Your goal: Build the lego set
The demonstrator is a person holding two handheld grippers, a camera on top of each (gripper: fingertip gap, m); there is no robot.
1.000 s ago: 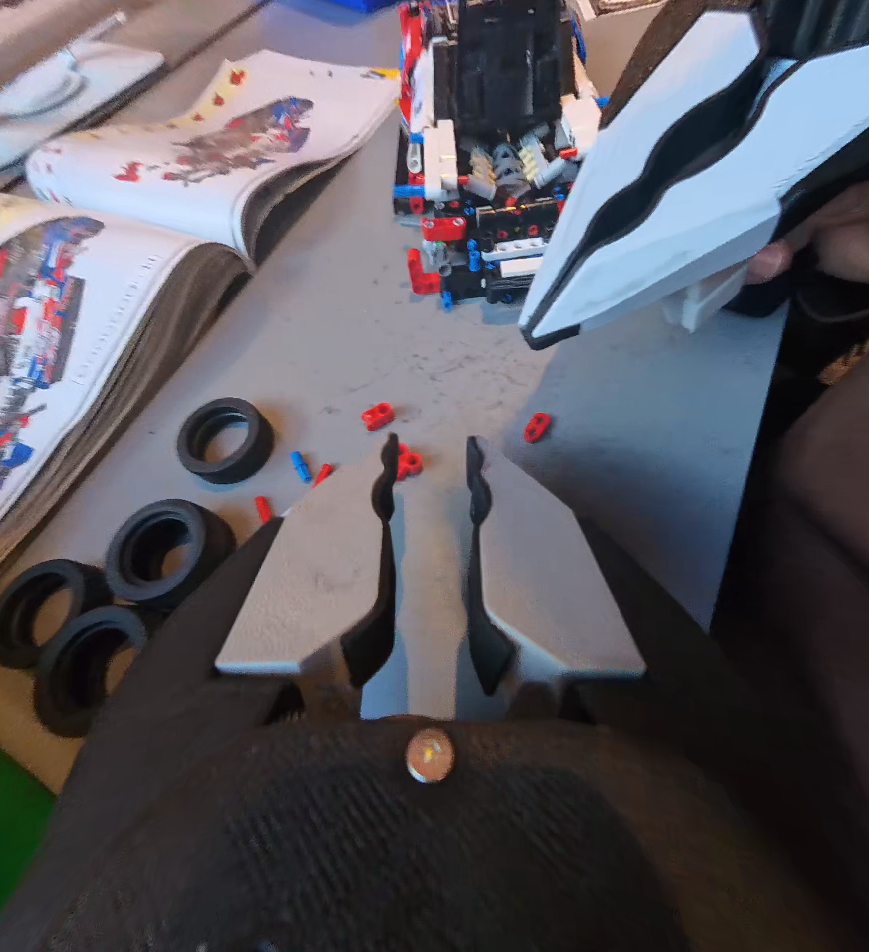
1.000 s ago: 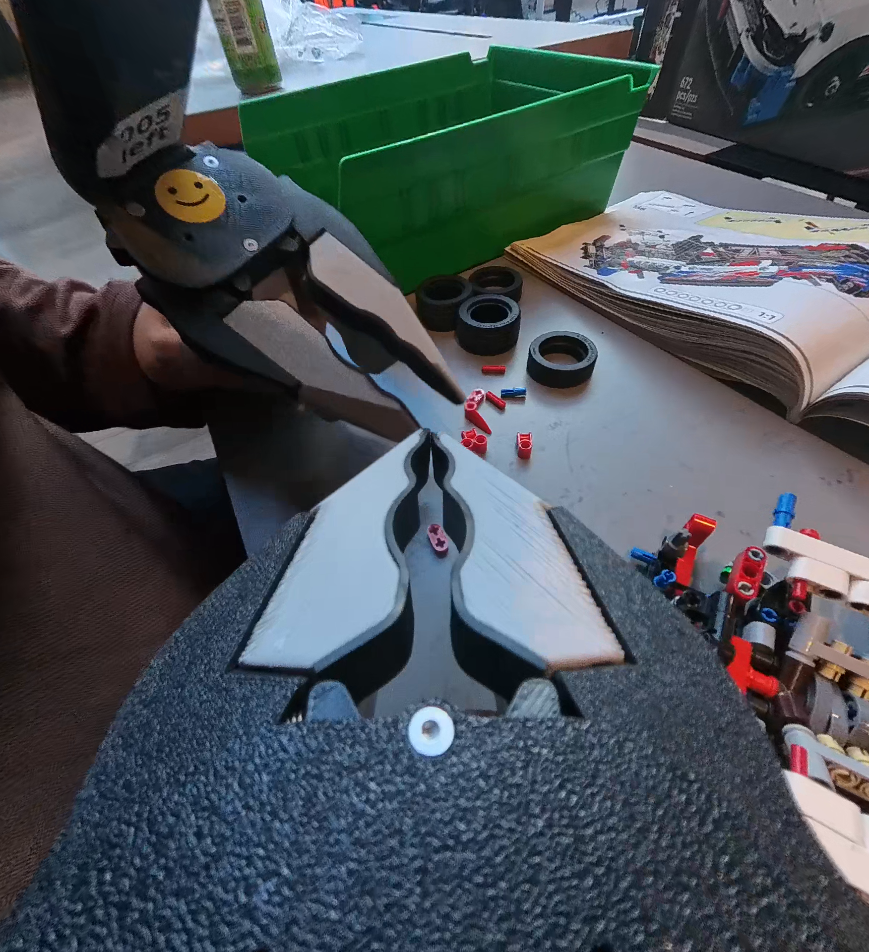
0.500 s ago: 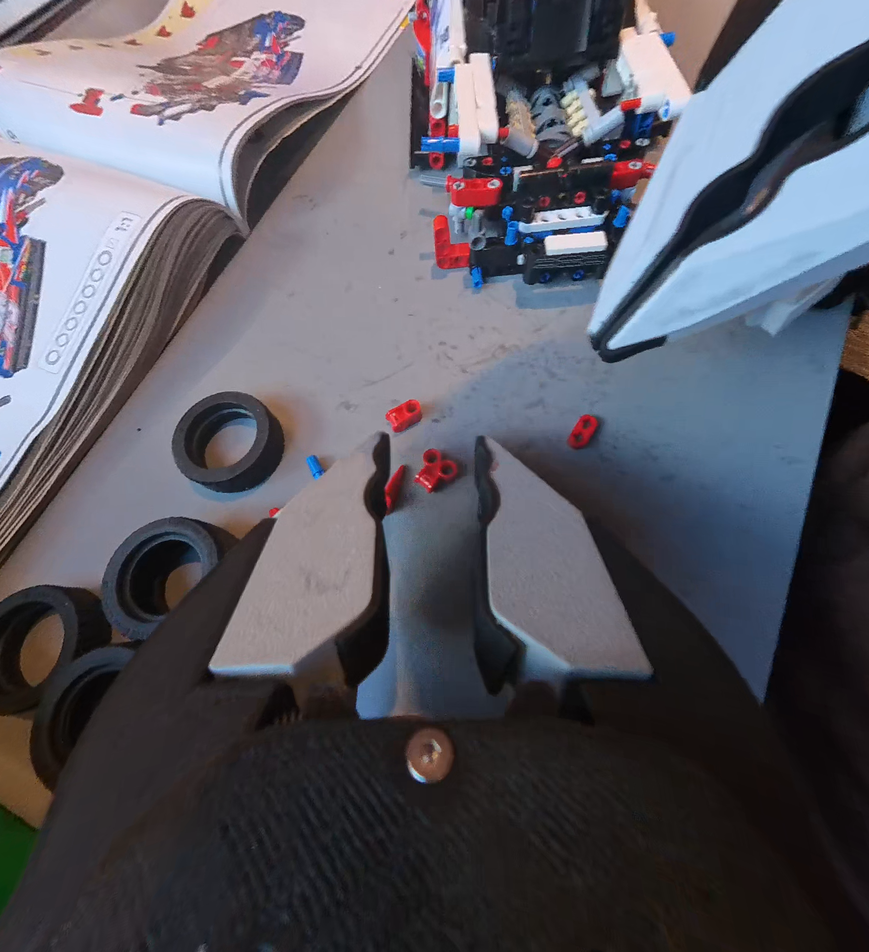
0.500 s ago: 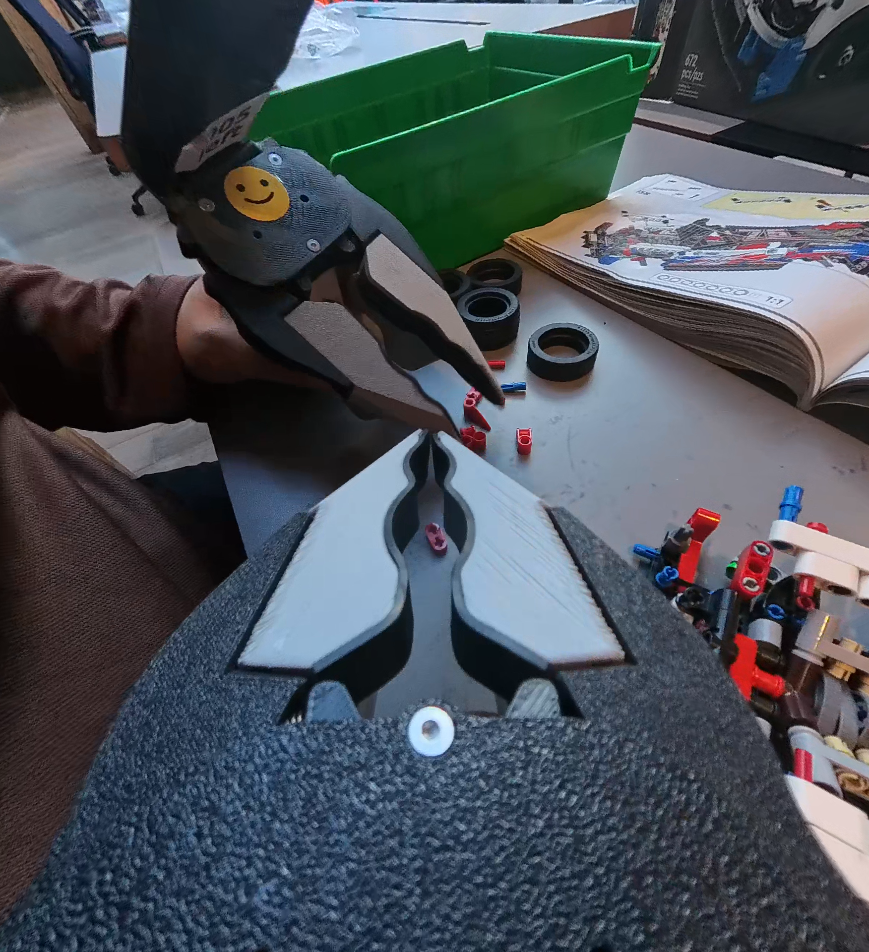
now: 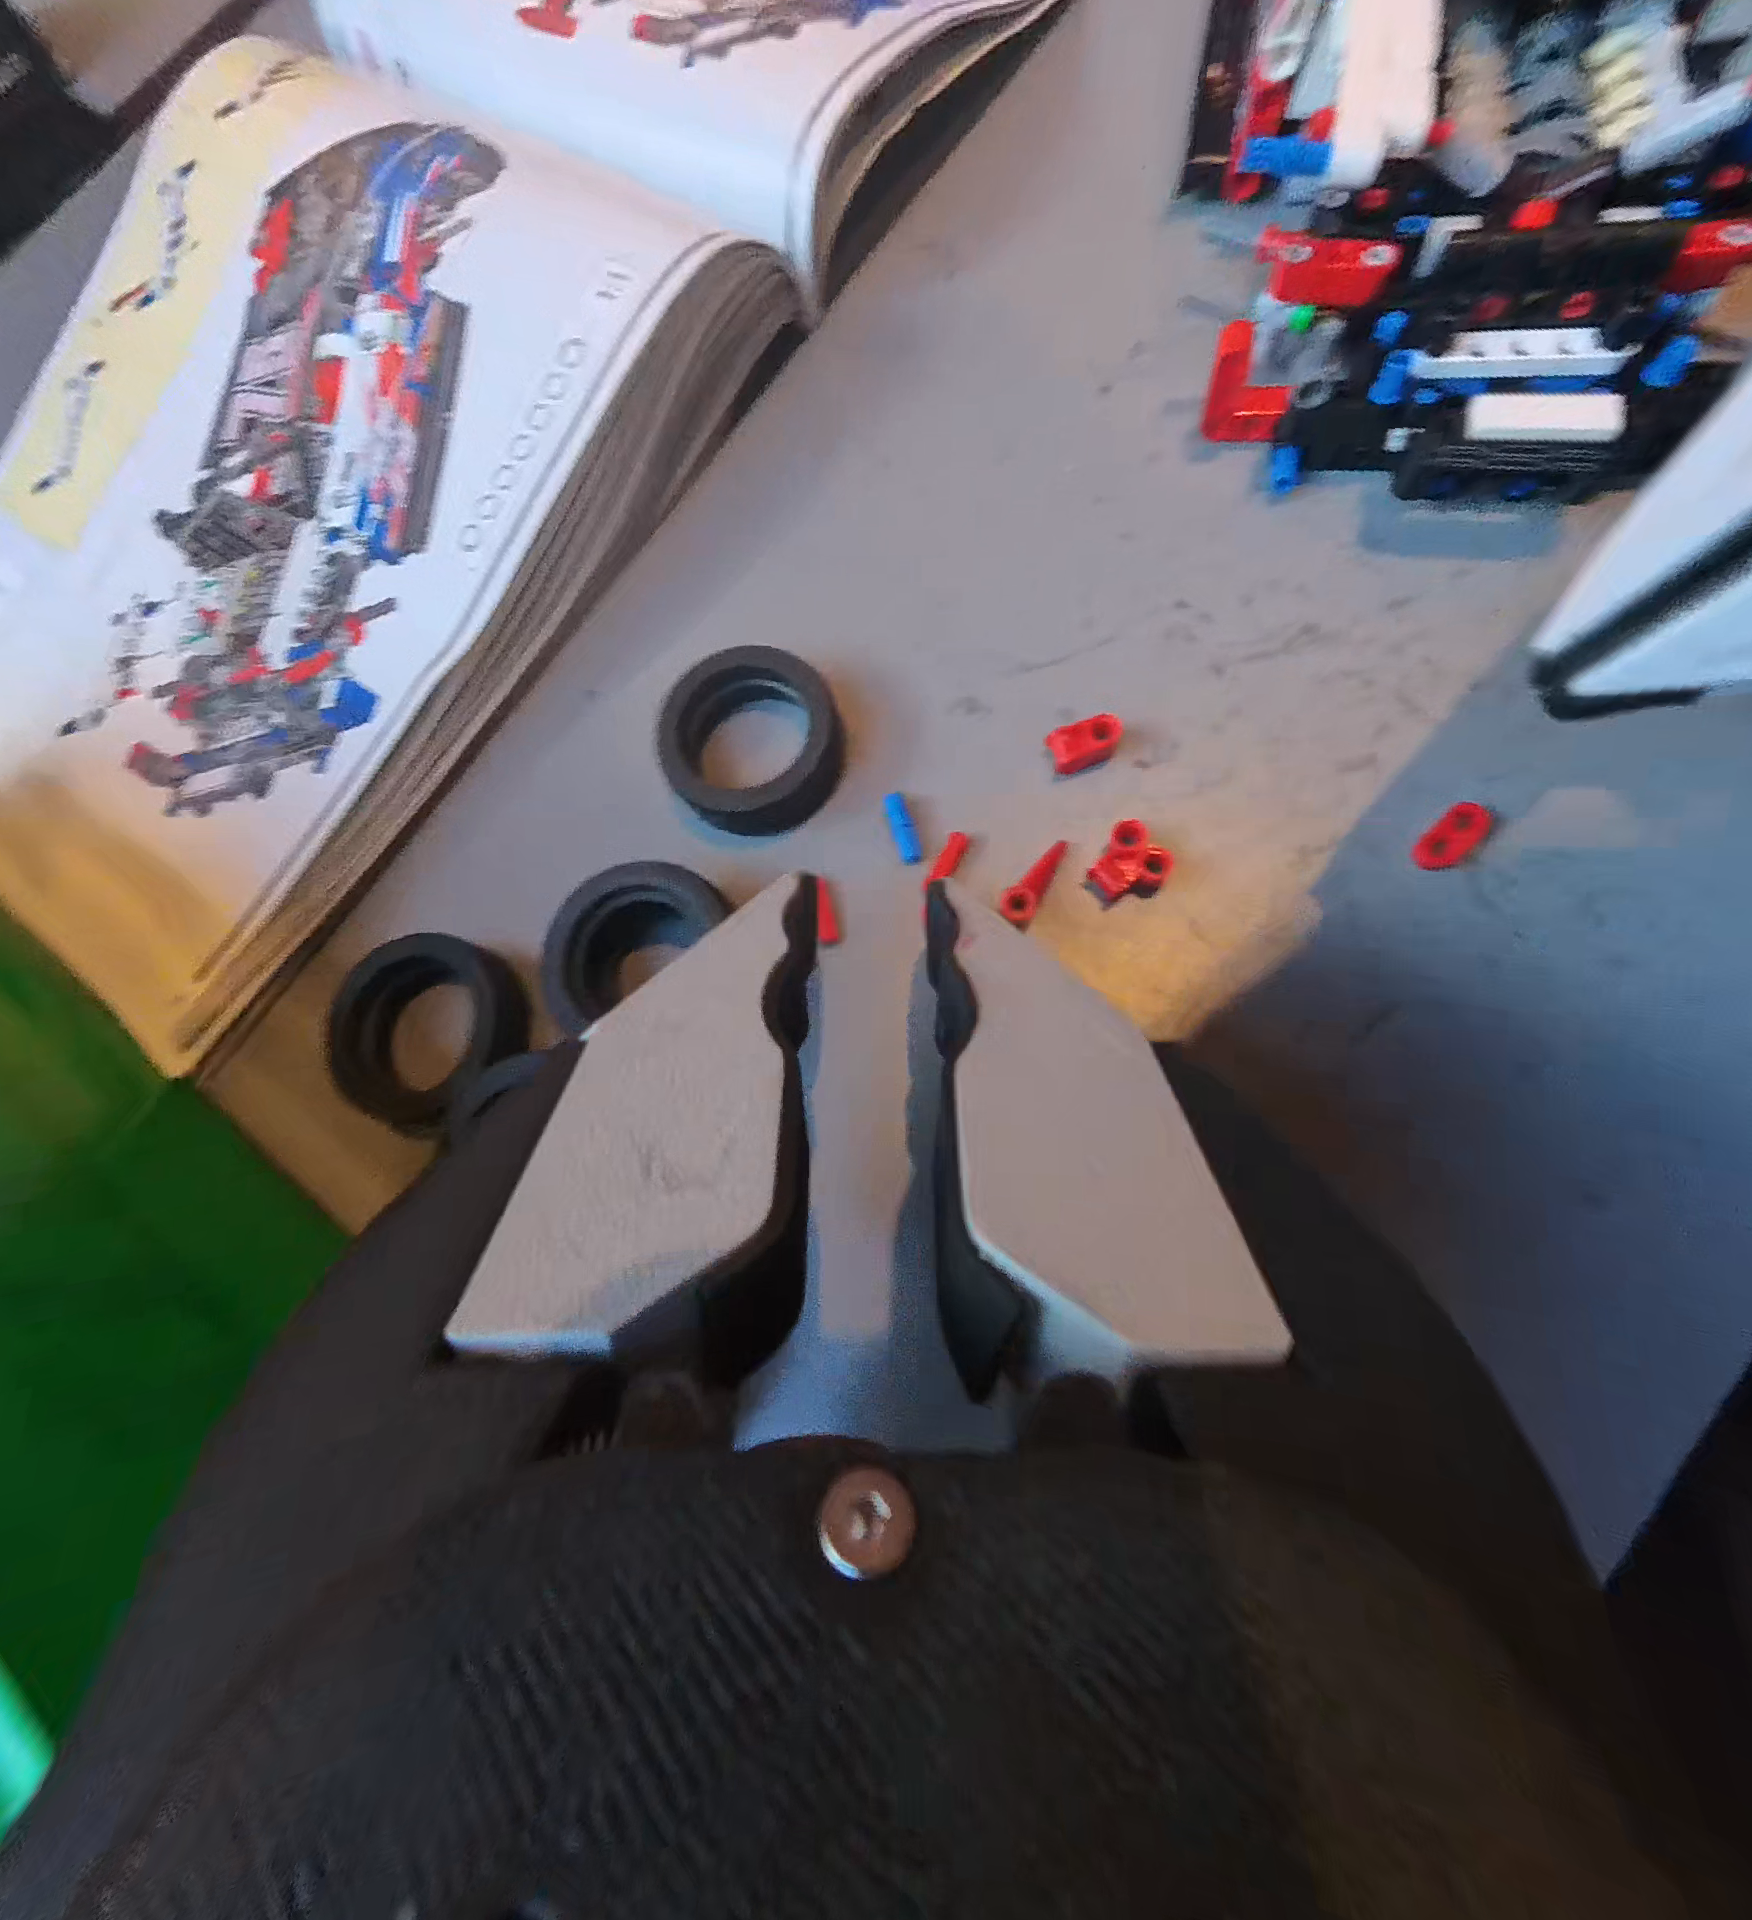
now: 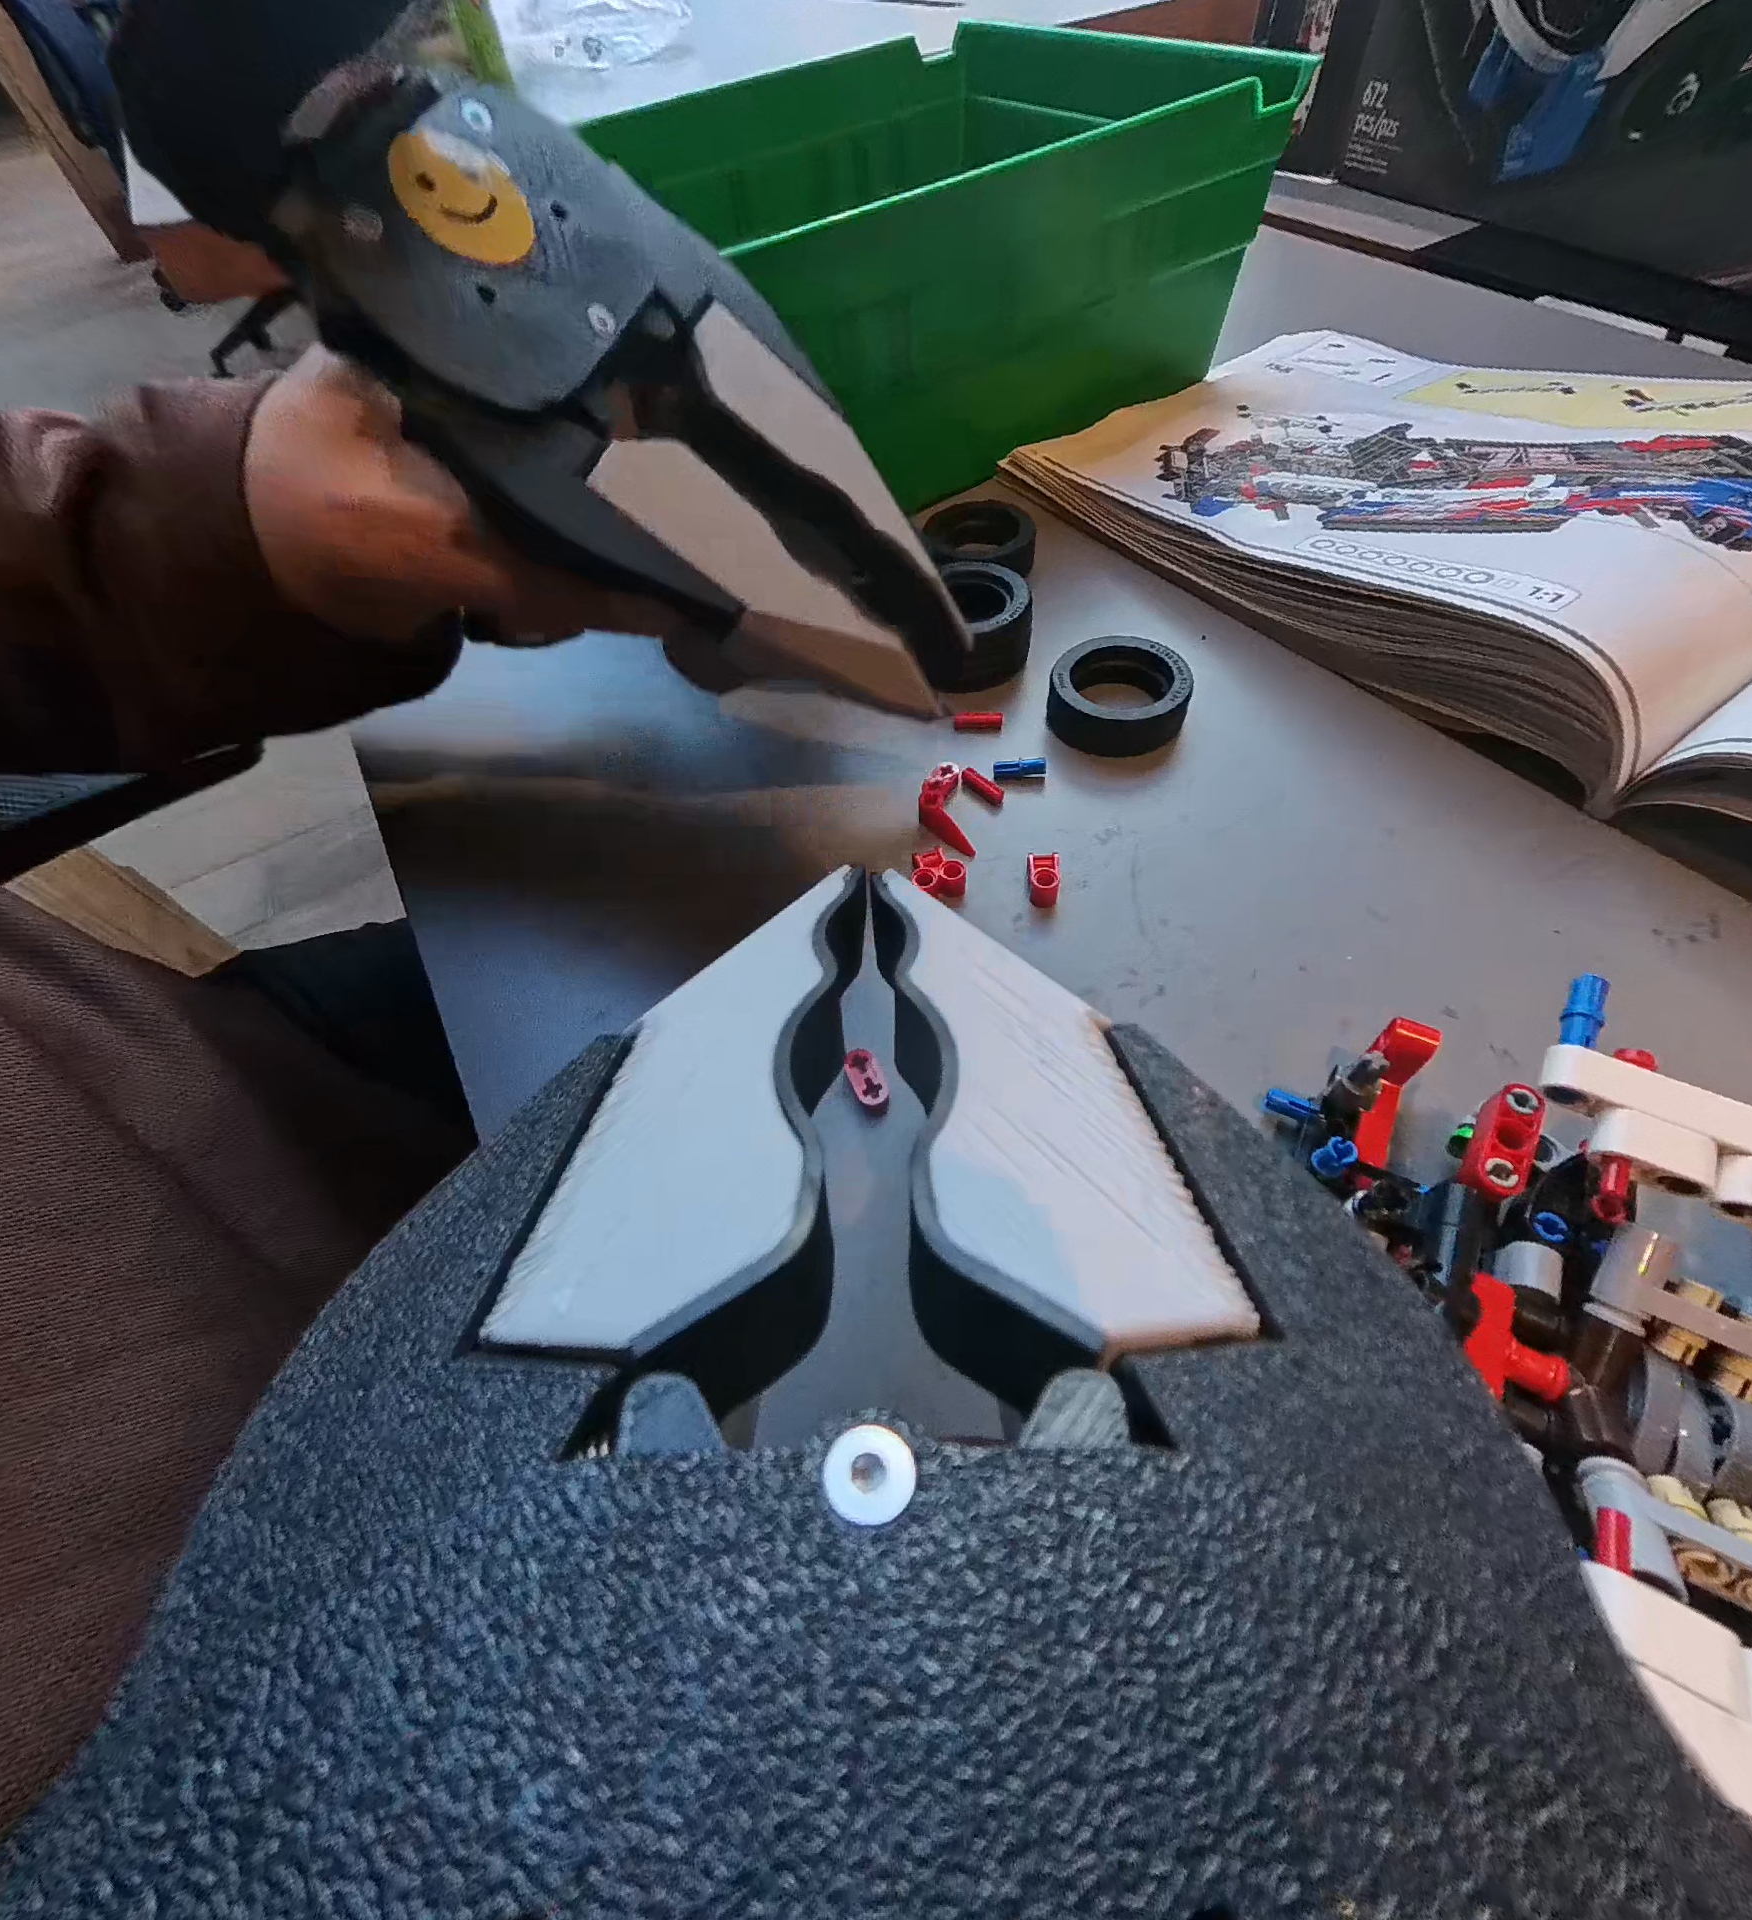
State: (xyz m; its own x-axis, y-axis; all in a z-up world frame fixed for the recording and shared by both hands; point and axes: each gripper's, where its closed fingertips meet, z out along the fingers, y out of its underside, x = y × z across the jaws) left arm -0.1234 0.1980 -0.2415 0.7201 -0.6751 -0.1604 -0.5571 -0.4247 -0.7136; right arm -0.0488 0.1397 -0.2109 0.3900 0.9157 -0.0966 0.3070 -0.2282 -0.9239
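My left gripper (image 5: 872,894) is open, its tips low over the grey table (image 5: 1007,540) among loose small parts. A short red pin (image 5: 827,916) lies just inside its left fingertip, and another red pin (image 5: 948,858) and a blue pin (image 5: 901,827) lie just beyond. In the right wrist view the left gripper (image 6: 955,681) points down at that red pin (image 6: 978,720). My right gripper (image 6: 867,878) is shut and holds nothing that I can see. A small red piece (image 6: 865,1081) shows on the table through the gap between its fingers. The part-built car model (image 6: 1578,1247) stands to its right.
Three black tyres (image 5: 750,738) (image 5: 628,925) (image 5: 425,1023) lie left of the parts. Red connectors (image 5: 1126,860) (image 5: 1083,743) (image 5: 1452,834) lie to the right. An open instruction book (image 5: 332,416) lies at the left. A green bin (image 6: 955,260) stands behind the tyres. The table edge runs near the person's sleeve (image 6: 72,571). Left tips to right tips: about 10 centimetres. Between my left fingertips and the open instruction book (image 5: 332,416) there is roughly 20 centimetres.
My left gripper has moved towards the tyres and down; its tips have gone from the red connectors to the red pins. Its jaws have narrowed a little. My right gripper has stayed put.
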